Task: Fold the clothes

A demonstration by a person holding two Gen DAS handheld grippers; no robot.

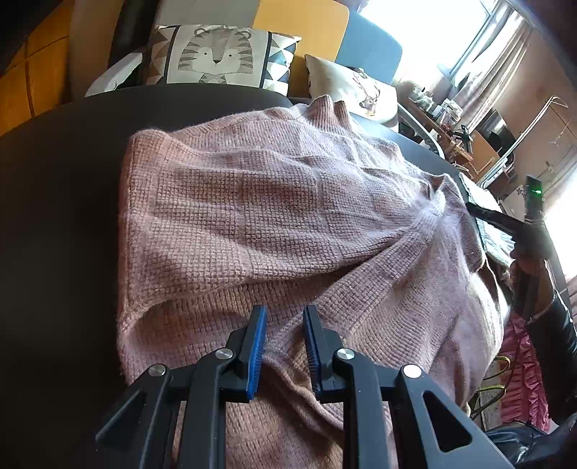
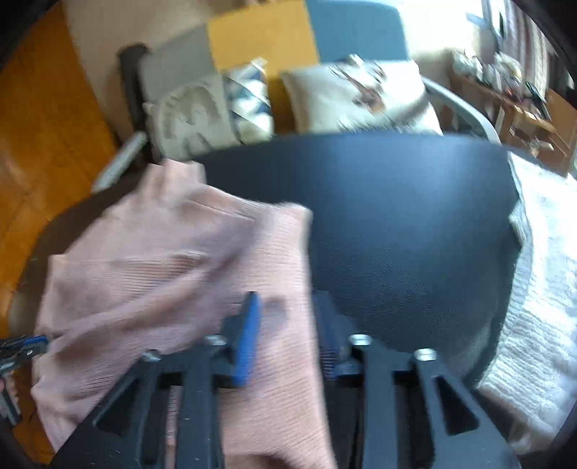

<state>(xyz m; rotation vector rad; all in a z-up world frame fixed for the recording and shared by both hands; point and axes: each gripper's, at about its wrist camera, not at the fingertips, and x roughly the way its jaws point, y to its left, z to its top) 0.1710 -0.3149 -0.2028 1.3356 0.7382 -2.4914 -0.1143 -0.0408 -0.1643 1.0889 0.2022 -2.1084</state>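
Pink sweater [image 1: 288, 223] on black table [image 1: 54, 216]: my left gripper [image 1: 285, 346] pinches its fold; my right gripper [image 2: 288, 332] stands apart, sweater between, unpressed.

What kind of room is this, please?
Probably a home living room: a sofa with a tiger cushion, a cluttered wooden desk by a bright window, and a pink sweater on a dark table.

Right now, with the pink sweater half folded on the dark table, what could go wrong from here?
1. The left hand-held gripper has only a small bunch of sweater between its blue pads, so the knit may slip out when lifted.
2. The sweater's near part hangs over the table edge; its weight could drag the fold off.
3. The right hand-held gripper stands open around the cloth, and its view is blurred, so it may catch the wrong layer.
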